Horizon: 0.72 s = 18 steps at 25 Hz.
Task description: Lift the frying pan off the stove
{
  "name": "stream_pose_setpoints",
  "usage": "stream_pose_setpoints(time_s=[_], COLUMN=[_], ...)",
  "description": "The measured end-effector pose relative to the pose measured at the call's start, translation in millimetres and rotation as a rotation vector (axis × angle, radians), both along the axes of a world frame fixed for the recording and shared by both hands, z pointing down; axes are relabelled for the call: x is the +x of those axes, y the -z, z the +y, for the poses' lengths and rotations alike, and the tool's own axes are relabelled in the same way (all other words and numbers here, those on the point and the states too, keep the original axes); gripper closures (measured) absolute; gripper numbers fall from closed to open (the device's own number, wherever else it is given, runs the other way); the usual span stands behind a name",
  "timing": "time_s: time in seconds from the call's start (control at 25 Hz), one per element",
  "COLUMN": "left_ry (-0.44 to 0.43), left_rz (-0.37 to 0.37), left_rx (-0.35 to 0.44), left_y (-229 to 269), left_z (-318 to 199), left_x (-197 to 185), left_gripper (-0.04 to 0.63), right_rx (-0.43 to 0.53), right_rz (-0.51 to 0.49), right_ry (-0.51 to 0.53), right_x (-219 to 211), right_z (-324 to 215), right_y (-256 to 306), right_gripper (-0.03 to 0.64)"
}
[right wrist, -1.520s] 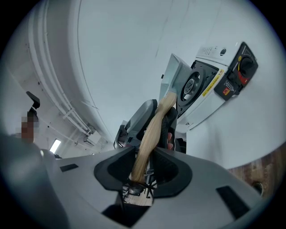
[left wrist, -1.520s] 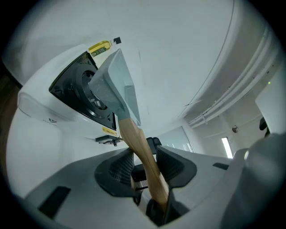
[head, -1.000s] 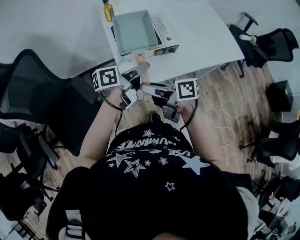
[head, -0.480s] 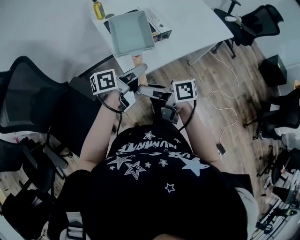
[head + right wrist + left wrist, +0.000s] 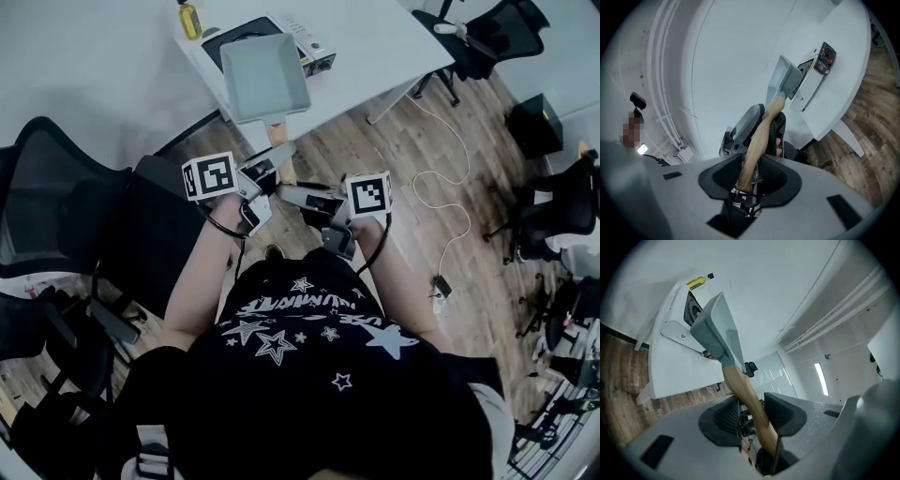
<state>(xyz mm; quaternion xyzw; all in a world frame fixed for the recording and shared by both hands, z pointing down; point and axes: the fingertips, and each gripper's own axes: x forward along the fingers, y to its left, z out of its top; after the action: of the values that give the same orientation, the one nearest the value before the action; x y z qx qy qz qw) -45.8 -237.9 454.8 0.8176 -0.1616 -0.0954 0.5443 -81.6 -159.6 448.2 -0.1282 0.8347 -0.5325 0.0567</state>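
Note:
The frying pan (image 5: pixel 261 75) is square and grey-green, with a wooden handle (image 5: pixel 275 123). It hangs over the near edge of the white table (image 5: pixel 375 42), in front of the stove (image 5: pixel 298 37). My left gripper (image 5: pixel 277 154) is shut on the handle from the left. Just below it, my right gripper (image 5: pixel 286 193) is shut on the handle's near end. In the left gripper view the handle (image 5: pixel 740 385) runs between the pads of the left gripper (image 5: pixel 752 416) up to the pan (image 5: pixel 719 329). In the right gripper view the right gripper (image 5: pixel 750 176) clamps the handle (image 5: pixel 759 136).
A yellow bottle (image 5: pixel 188 19) stands on the table beside the stove. Black office chairs stand at my left (image 5: pixel 66 206), at the far right (image 5: pixel 487 28) and at the right (image 5: pixel 562 206). A white cable (image 5: pixel 450 244) lies on the wooden floor.
The pan has come toward me off the stove, and more of the stove shows behind it. Both grippers keep hold of the handle.

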Motion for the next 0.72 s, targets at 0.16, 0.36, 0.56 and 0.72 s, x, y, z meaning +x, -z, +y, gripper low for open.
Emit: stream_pose_setpoints(time_s=[0.16, 0.36, 0.56, 0.72], left_ry=[0.010, 0.021, 0.044, 0.054], left_rz=[0.000, -0.003, 0.007, -0.003], left_rx=[0.012, 0.020, 0.001, 0.004], left_y=[0.9, 4.6, 8.5, 10.4], left_z=[2.8, 21.5, 50.9, 79.3], left_x=[0.8, 6.2, 12.5, 17.4], left_gripper=[0.426, 0.426, 0.426, 0.426], right_rx=[0.001, 0.007, 0.002, 0.029], right_rz=[-0.005, 0.010, 0.005, -0.028], right_ry=[-0.002, 0.008, 0.018, 0.046], right_x=[1.7, 10.0, 21.5, 23.1], right_z=[3.1, 21.8, 51.3, 81.0], right_y=[-0.1, -1.7, 1.6, 10.4], right_gripper=[0.497, 0.494, 0.492, 0.492])
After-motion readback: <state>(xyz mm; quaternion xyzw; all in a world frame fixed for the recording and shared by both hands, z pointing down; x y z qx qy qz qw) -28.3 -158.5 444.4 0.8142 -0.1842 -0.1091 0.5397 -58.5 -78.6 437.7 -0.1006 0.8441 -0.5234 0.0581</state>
